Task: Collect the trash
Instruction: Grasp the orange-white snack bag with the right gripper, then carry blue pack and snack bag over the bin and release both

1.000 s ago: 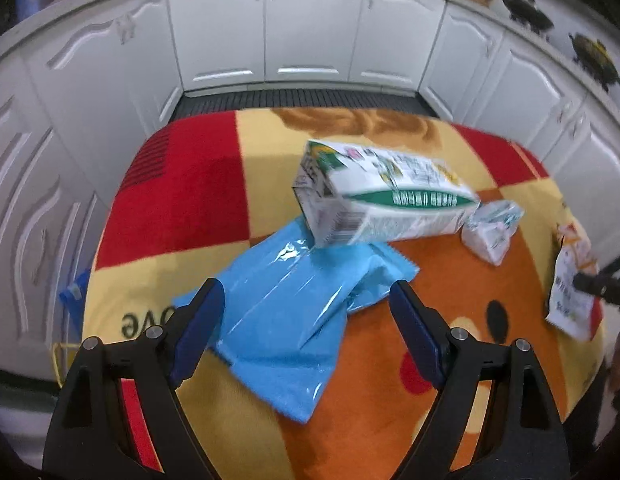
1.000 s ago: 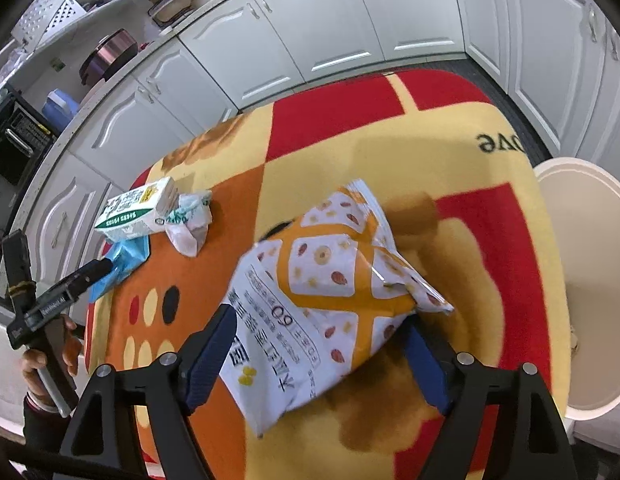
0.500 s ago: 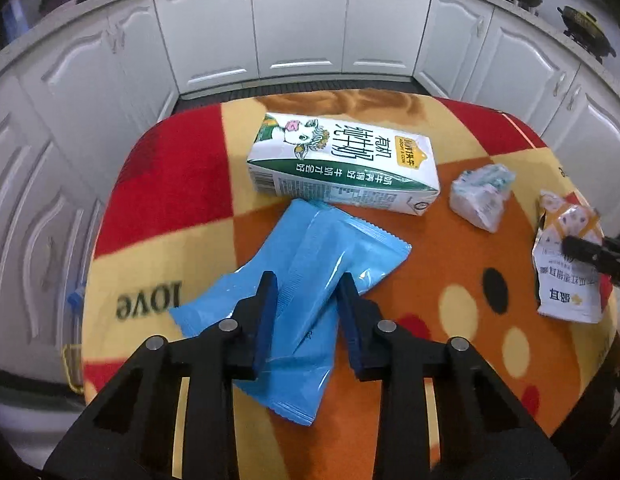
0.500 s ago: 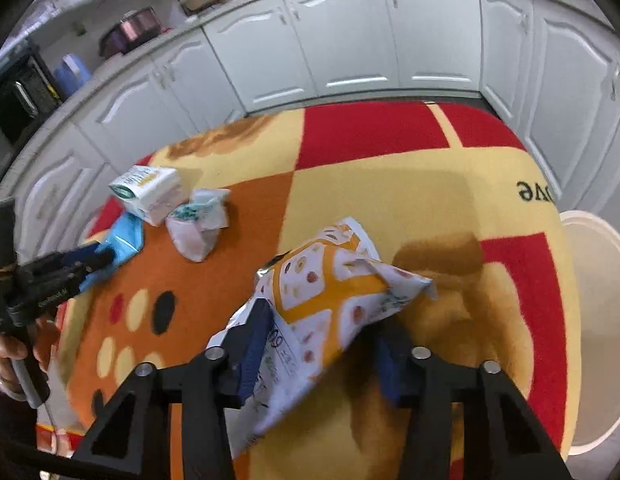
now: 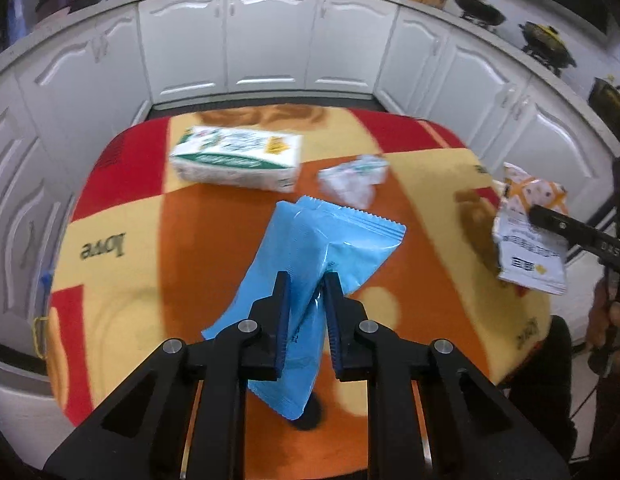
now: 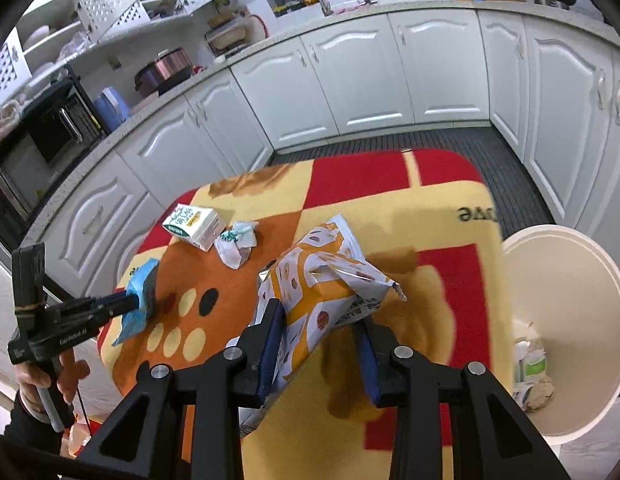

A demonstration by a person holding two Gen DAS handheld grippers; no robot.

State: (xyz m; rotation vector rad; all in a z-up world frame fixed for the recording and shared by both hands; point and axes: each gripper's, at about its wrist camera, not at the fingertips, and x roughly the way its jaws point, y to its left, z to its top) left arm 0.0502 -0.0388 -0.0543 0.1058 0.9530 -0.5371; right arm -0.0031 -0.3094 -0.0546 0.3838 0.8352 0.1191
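Note:
My left gripper (image 5: 305, 294) is shut on a blue plastic wrapper (image 5: 322, 248) and holds it lifted above the table; both show in the right wrist view, gripper (image 6: 143, 296) and wrapper (image 6: 137, 284). My right gripper (image 6: 320, 332) is shut on an orange and white snack bag (image 6: 322, 280), raised off the table; the bag also shows at the right of the left wrist view (image 5: 530, 232). A white and green milk carton (image 5: 237, 158) and a crumpled white wrapper (image 5: 354, 178) lie on the colourful tablecloth (image 5: 197, 240).
A white round bin (image 6: 570, 320) stands beside the table's right edge, with some trash at its bottom. White kitchen cabinets (image 6: 350, 80) ring the table closely. A dark floor mat (image 6: 390, 140) lies beyond the table.
Both grippers have lifted with their wrappers: the blue wrapper and the snack bag are now off the table. One second ago both grippers were open around them.

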